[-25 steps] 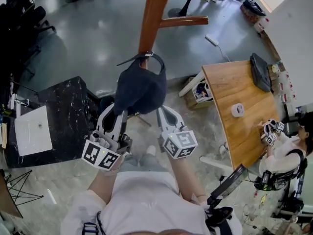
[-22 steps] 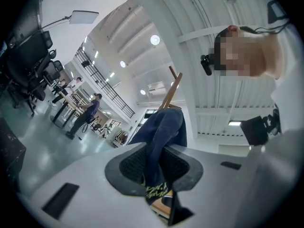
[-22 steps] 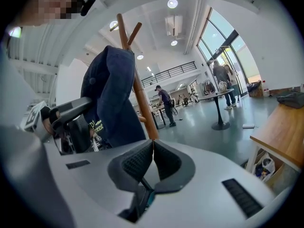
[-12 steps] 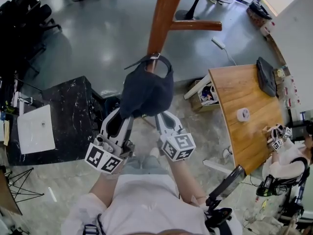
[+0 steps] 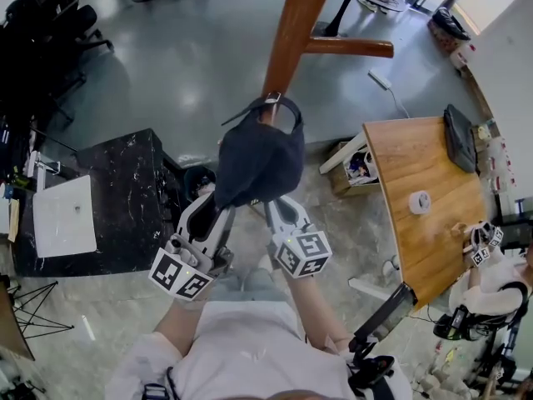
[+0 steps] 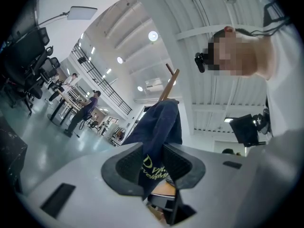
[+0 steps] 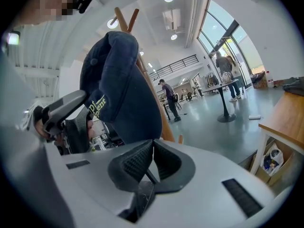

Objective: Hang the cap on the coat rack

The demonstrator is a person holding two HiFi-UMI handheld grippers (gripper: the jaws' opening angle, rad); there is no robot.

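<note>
The cap [image 5: 258, 161] is dark navy cloth with a soft, rounded crown. At its back is an open arch closed by a thin strap [image 5: 279, 100] with a small metal buckle. In the head view it hangs in mid-frame, at 12 o'clock from both grippers, with the strap end lying against the wooden coat rack [image 5: 296, 32].

The left gripper [image 5: 219, 209] pinches the cap's lower edge. In the left gripper view its ribbed pads [image 6: 128, 167] press on the cloth [image 6: 159, 127] from both sides, over yellow-green lettering. The right gripper [image 5: 271, 208] has its jaws pressed together on nothing. In the right gripper view the cap [image 7: 118, 94] rises just past that gripper [image 7: 152, 148] at 11 o'clock, apart from it.

The lettering cannot be read whole: the left pads cover part of it, and in the right gripper view it curls round the cap's edge. In the head view the crown hides the brim. The cap also covers the part of the rack [image 7: 153, 99] where the strap meets it, so I cannot tell whether the strap sits over a peg or only rests against the pole. The pole runs off the frame at 12 o'clock, and one side arm [image 5: 350, 47] points to 3 o'clock. A wooden table [image 5: 425, 173] stands at 3 o'clock from the cap.
</note>
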